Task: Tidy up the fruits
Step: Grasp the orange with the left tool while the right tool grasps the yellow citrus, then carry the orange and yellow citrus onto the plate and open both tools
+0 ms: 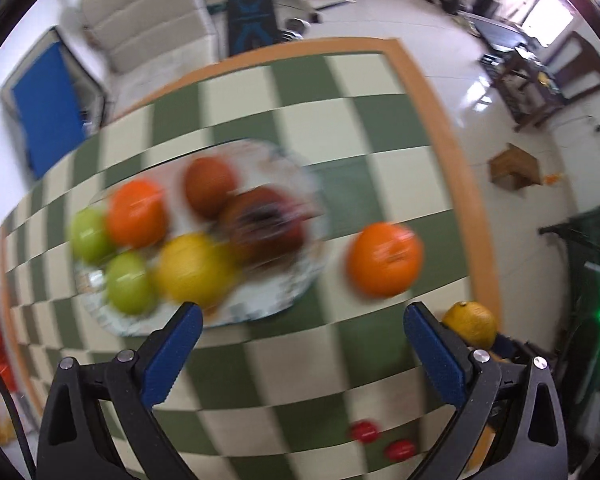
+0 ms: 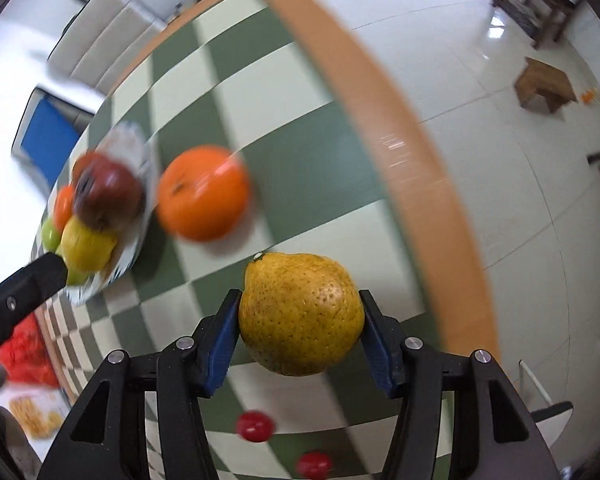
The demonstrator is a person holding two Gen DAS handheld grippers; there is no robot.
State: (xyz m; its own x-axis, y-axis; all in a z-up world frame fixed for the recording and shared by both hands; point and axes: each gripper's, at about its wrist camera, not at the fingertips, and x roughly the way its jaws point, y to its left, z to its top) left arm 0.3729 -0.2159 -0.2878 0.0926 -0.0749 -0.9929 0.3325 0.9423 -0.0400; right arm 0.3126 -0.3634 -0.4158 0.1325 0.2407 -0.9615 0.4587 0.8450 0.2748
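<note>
progress: plate [image 1: 260, 312] already holds most fruit | your right gripper [image 2: 300, 320] clamps the yellow pear [image 2: 300, 314] over the table [image 2: 308, 168] | your left gripper [image 1: 302, 328] gapes, empty | left: pear, orange [image 1: 385, 258], two small red fruits [image 2: 255, 426] off plate

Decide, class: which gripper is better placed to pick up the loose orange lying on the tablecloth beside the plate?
Left. The left gripper is open and empty, with the orange just ahead of its fingers. The right gripper is already clamped on the yellow pear.
</note>
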